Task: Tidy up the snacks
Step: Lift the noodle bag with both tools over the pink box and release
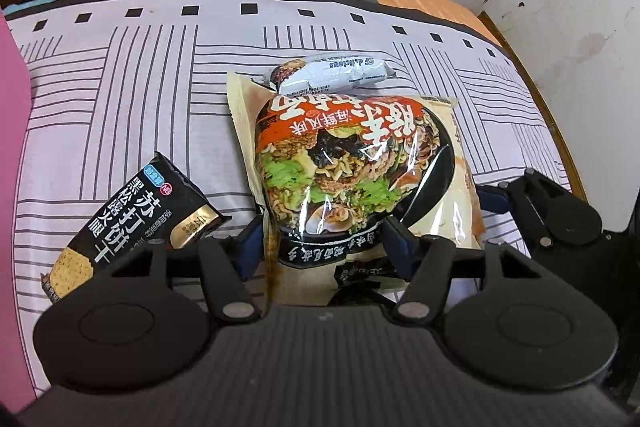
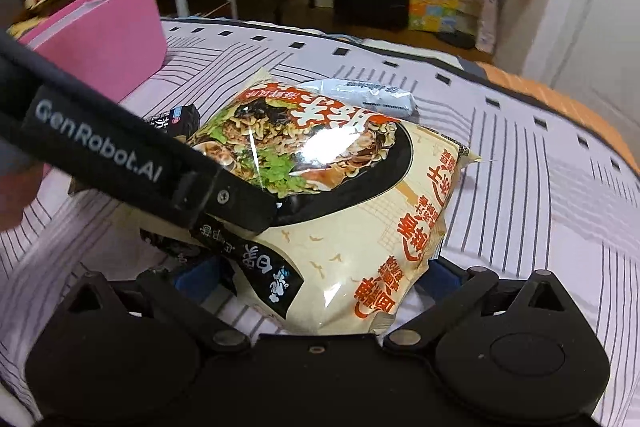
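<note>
On the bed, over a striped lilac bedsheet (image 1: 160, 75), lies a big noodle bag (image 1: 360, 167), bowl picture up, near end toward both cameras. Left gripper (image 1: 324, 243) straddles that near end: blue pads (image 1: 250, 247) sit at either side of the bag's bottom edge, touching or just off it; can't tell if they press. No clear squeeze visible in the film. In the right wrist view the left gripper's black finger crosses over the bag's near-left corner.

Right gripper (image 2: 312, 279) also frames the bag from the other corner, its blue pads (image 2: 192, 277) wide apart beside the bag's edges, not visibly pinching; reads as released.

Black cracker pack (image 1: 140, 223) lies tilted just left of the noodle bag, its lower end by the left gripper's left finger. Small white wrapped snack (image 1: 332, 71) rests at the bag's far edge, overlapping it. Pink box (image 2: 100, 39) stands at the left bed edge, well apart from the bag.
</note>
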The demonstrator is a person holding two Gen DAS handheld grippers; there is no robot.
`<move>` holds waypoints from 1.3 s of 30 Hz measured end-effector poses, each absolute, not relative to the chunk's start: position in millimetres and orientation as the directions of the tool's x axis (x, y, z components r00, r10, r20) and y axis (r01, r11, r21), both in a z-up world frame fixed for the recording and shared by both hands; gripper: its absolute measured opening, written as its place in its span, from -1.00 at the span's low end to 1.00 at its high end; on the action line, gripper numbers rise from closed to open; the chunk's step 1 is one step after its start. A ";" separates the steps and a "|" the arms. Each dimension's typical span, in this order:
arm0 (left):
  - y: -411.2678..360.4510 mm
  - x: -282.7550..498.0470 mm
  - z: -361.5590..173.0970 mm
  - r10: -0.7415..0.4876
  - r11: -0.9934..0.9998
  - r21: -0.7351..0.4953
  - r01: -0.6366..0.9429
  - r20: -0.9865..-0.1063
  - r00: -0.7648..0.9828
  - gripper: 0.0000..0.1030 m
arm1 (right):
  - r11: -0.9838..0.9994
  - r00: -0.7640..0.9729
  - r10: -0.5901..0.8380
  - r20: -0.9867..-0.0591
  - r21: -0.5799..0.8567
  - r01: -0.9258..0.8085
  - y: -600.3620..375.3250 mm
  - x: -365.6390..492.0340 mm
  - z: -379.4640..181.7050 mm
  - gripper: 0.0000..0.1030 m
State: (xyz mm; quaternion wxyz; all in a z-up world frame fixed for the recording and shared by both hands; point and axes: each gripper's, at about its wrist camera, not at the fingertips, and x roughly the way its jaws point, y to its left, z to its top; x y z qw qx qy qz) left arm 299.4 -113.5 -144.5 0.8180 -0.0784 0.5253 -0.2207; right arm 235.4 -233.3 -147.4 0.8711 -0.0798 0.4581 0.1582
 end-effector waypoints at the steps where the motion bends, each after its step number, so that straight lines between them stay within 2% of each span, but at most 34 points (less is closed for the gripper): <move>1: -113.7 297.6 -143.9 -0.442 0.891 -0.360 0.277 -0.826 0.350 0.18 | 0.941 0.525 0.199 -0.828 0.011 -0.339 -233.1 232.3 -145.7 1.00; 8: -112.7 280.3 -131.2 -0.434 0.888 -0.344 0.304 -0.847 0.308 0.18 | 0.950 0.491 0.221 -0.842 0.072 -0.304 -229.1 206.2 -132.3 1.00; 12: -107.5 263.5 -123.5 -0.430 0.887 -0.344 0.308 -0.858 0.280 0.18 | 0.956 0.506 0.206 -0.837 0.060 -0.289 -218.8 187.1 -115.5 0.99; 15: -100.7 249.6 -119.0 -0.454 0.879 -0.384 0.283 -0.857 0.246 0.16 | 0.950 0.523 0.201 -0.828 0.035 -0.309 -214.4 174.2 -104.4 0.92; 22: -88.5 212.5 -86.4 -0.442 0.885 -0.354 0.301 -0.843 0.307 0.16 | 0.946 0.528 0.186 -0.829 0.005 -0.324 -198.3 150.1 -71.1 0.92; 30: -62.2 171.5 -50.5 -0.426 0.898 -0.344 0.276 -0.839 0.340 0.16 | 0.937 0.464 0.213 -0.860 0.046 -0.345 -171.2 134.6 -37.5 0.92; 39: -17.4 146.3 -9.1 -0.367 0.930 -0.299 0.214 -0.795 0.483 0.16 | 0.904 0.502 0.297 -0.812 0.069 -0.423 -131.6 123.4 -1.3 0.92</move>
